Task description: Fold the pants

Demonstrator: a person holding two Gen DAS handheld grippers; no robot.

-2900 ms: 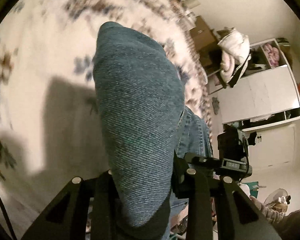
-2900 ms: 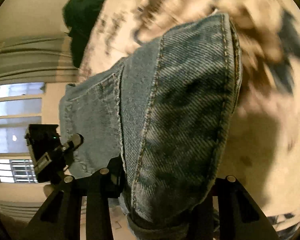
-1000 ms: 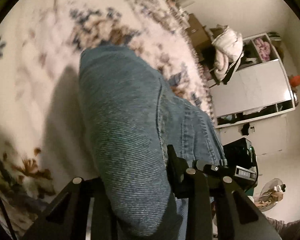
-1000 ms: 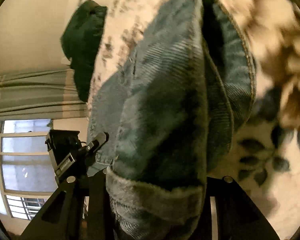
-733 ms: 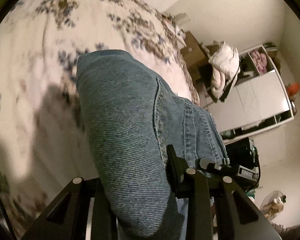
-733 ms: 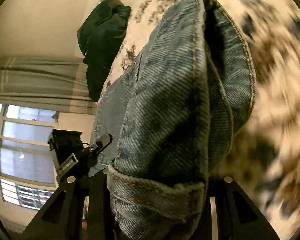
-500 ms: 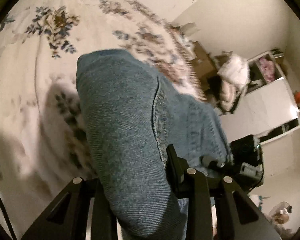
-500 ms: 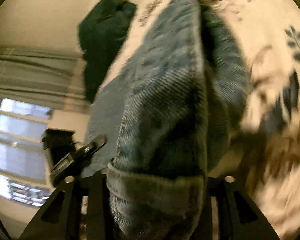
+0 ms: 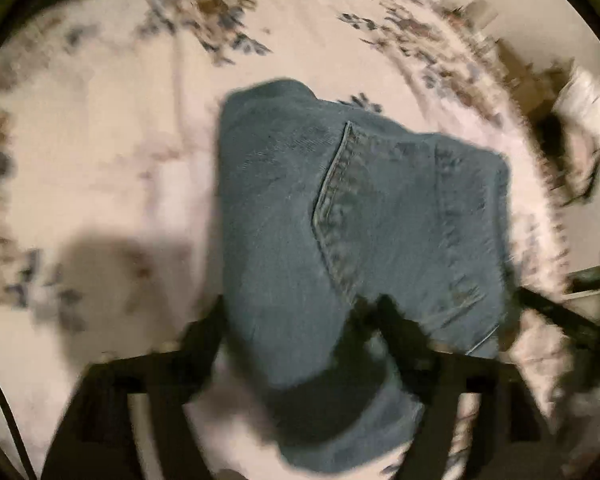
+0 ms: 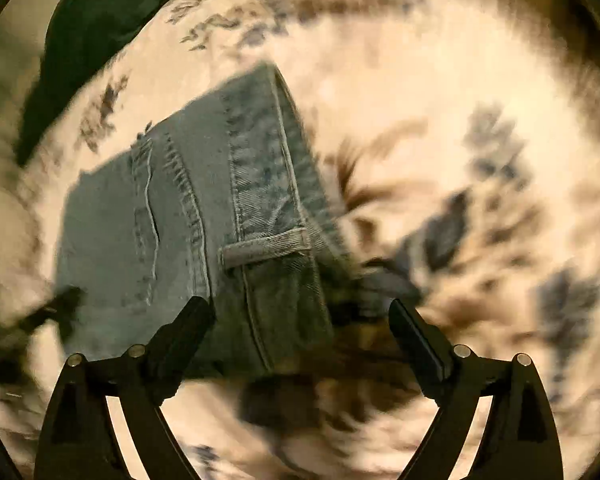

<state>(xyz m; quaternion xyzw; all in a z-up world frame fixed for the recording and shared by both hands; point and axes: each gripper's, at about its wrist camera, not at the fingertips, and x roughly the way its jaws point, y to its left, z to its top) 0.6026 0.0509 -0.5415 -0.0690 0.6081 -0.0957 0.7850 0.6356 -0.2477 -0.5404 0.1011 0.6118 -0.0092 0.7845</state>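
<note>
Now folded jeans [image 10: 188, 216] lie between the opening right claw's [image 10: 302, 320] jaws.

No legible text, label, brand mark, number or sign is found in either wrist view. Both views are blurred by motion, and no lettering can be made out on any surface.

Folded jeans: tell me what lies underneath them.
The jeans lie on a floral bedspread, which shows all around them. The part of the bedspread directly beneath the denim is covered, so nothing else there can be confirmed.
</note>
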